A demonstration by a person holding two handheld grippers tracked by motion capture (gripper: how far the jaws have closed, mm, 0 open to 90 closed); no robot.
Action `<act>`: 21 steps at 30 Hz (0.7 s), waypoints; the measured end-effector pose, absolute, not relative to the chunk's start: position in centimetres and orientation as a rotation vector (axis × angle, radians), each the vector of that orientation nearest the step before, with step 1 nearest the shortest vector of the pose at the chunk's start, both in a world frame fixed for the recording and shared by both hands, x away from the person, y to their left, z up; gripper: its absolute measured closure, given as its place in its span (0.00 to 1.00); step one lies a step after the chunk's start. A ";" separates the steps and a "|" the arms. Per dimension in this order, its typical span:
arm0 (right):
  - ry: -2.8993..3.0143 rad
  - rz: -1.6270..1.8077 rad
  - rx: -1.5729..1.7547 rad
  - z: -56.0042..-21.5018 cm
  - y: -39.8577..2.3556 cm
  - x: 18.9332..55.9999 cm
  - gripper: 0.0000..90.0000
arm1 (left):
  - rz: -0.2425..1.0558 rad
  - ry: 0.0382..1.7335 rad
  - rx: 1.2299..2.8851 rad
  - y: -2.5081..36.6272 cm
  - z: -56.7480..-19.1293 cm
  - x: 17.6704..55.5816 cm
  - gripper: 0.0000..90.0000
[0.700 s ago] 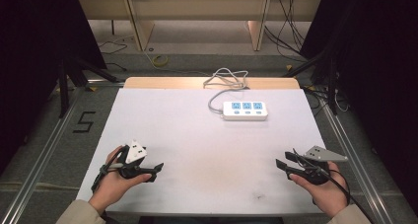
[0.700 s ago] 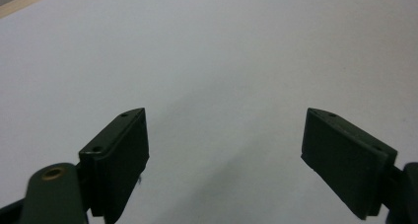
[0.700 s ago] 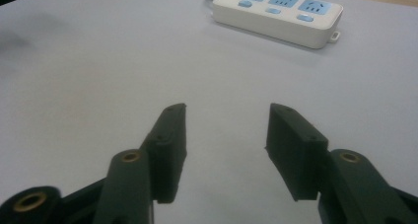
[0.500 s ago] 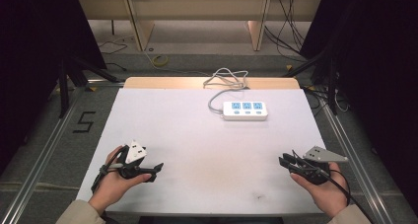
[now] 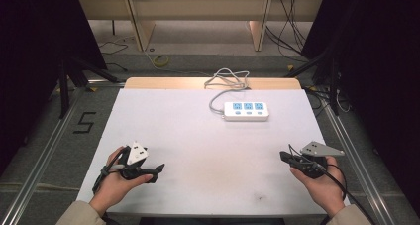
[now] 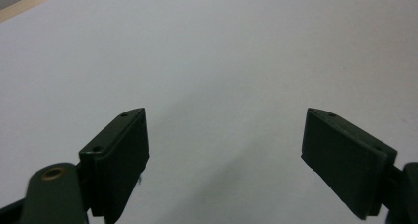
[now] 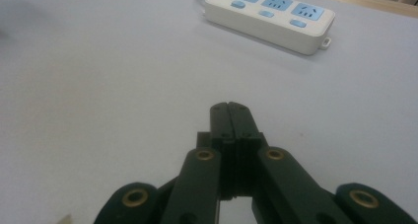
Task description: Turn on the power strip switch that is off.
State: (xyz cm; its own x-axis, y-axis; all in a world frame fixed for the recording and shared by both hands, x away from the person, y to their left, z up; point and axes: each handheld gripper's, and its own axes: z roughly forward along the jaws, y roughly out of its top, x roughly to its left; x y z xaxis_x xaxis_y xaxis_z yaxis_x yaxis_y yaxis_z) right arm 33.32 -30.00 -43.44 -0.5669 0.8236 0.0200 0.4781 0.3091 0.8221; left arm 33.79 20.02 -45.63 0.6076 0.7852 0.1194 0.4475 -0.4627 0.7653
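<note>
A person sits at a white table [image 5: 198,136] with a two-jaw gripper in each hand. The right gripper [image 5: 285,156] rests near the right end of the table's near edge; its jaws are pressed flat together with nothing between them, seen clearly in the right gripper view [image 7: 230,116]. A grey plate rides on top of it and its cable trails over the hand. The left gripper [image 5: 157,169] lies near the near left corner; its jaws stand wide apart over bare tabletop [image 6: 224,135], holding nothing. A white power strip [image 5: 246,110] with three blue sockets lies near the far edge, right of centre, well apart from both grippers. Its grey cord coils over the far edge, its end hard to make out. Both forearms are cut off at the bottom of the high view
</note>
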 end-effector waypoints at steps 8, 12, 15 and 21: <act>2.175 1.152 1.160 -43.1 -29.3 34.5 1.00 | 0.603 0.979 2.123 20.0 -45.7 33.8 0.20; 2.165 1.158 1.162 -42.9 -28.9 35.2 1.00 | 0.602 0.978 2.123 19.9 -45.7 33.8 0.20; 2.159 1.158 1.154 -42.6 -28.5 35.9 1.00 | 0.602 0.976 2.125 19.9 -45.7 33.8 0.20; 2.153 1.159 1.153 -42.0 -27.9 37.0 1.00 | 0.602 0.977 2.125 20.0 -45.8 33.8 0.20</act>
